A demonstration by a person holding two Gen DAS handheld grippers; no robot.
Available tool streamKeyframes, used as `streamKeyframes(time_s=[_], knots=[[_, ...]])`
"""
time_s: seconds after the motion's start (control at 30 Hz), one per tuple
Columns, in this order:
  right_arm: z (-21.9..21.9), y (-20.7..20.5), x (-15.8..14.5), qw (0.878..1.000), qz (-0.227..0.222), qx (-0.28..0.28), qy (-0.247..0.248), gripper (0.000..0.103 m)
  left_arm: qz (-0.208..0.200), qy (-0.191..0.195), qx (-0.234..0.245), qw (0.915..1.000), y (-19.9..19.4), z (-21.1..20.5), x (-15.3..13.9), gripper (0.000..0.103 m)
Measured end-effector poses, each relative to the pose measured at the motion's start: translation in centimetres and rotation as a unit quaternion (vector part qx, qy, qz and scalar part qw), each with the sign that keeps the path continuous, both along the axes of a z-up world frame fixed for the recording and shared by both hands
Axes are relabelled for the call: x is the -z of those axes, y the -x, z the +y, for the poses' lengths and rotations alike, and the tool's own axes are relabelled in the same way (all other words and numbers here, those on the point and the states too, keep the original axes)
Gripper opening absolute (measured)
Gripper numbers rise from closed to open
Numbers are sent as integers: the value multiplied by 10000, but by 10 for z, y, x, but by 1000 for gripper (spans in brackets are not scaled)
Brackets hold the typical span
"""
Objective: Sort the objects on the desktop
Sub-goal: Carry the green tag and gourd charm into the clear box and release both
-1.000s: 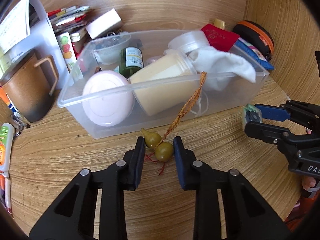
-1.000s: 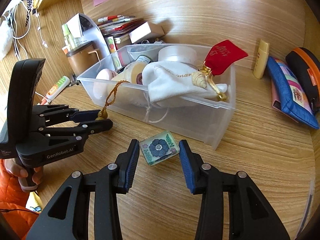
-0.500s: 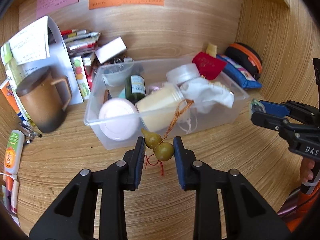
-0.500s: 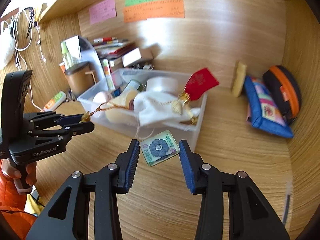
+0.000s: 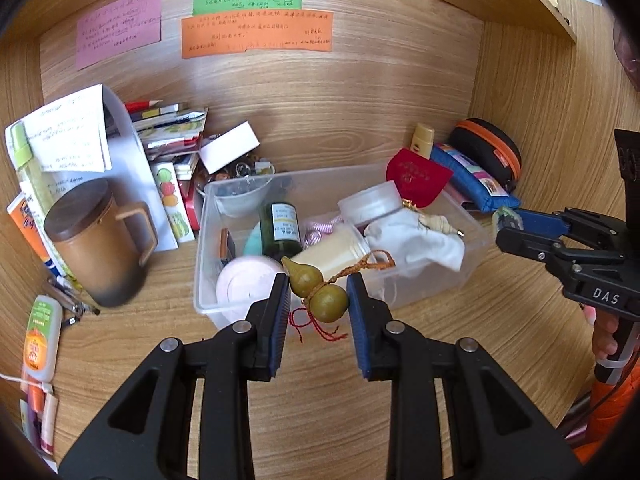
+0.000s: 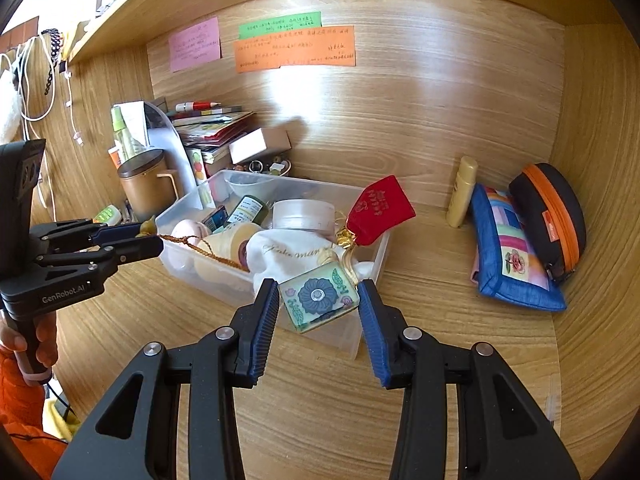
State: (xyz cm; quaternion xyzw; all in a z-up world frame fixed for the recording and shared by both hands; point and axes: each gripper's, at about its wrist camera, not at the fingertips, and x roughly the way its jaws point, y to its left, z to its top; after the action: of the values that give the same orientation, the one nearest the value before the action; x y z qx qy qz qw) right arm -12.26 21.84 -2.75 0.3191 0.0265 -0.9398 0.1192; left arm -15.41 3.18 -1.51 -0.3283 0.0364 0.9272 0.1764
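Note:
My left gripper point(image 5: 318, 300) is shut on an olive gourd charm point(image 5: 320, 294) whose braided orange cord point(image 5: 360, 266) trails into the clear plastic bin point(image 5: 208, 300). It is held above the desk in front of the bin. My right gripper point(image 6: 318, 302) is shut on a square glass tile with a blue flower point(image 6: 318, 298), held at the bin's near right corner point(image 6: 384, 248). The left gripper also shows in the right wrist view point(image 6: 144, 238), the right gripper in the left wrist view point(image 5: 506, 226). The bin holds jars, a green bottle, a white cloth and a red pouch point(image 6: 378, 210).
A brown lidded mug point(image 5: 96, 240), papers and books stand left of the bin. A small tube point(image 5: 40, 338) lies at the left edge. A blue pouch point(image 6: 508, 252), a black-orange case point(image 6: 554, 216) and a yellow tube point(image 6: 462, 192) sit at the right. Sticky notes are on the back wall.
Both grippers have risen and pulled back from the bin, each keeping its object. The gourd's cord still trails into the bin.

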Motion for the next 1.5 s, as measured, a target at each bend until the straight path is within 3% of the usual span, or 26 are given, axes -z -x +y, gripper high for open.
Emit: streamKeyframes(time_s=[0.5,1.17,1.43,1.5], knots=[[5,41,18,9994,-343,22,-40,37,-181,44,134,9997,38,10,8,28],[-12,59,24,9984,-365,-123,-409,37,-470,143,49,9988,61,15,22,29],[-14,59,23,9979,-409,-13,-504,39,-352,158,18,9993,55,14,16,39],[-15,60,22,9977,-419,8,-524,40,-302,179,-10,9994,53,13,14,45]])
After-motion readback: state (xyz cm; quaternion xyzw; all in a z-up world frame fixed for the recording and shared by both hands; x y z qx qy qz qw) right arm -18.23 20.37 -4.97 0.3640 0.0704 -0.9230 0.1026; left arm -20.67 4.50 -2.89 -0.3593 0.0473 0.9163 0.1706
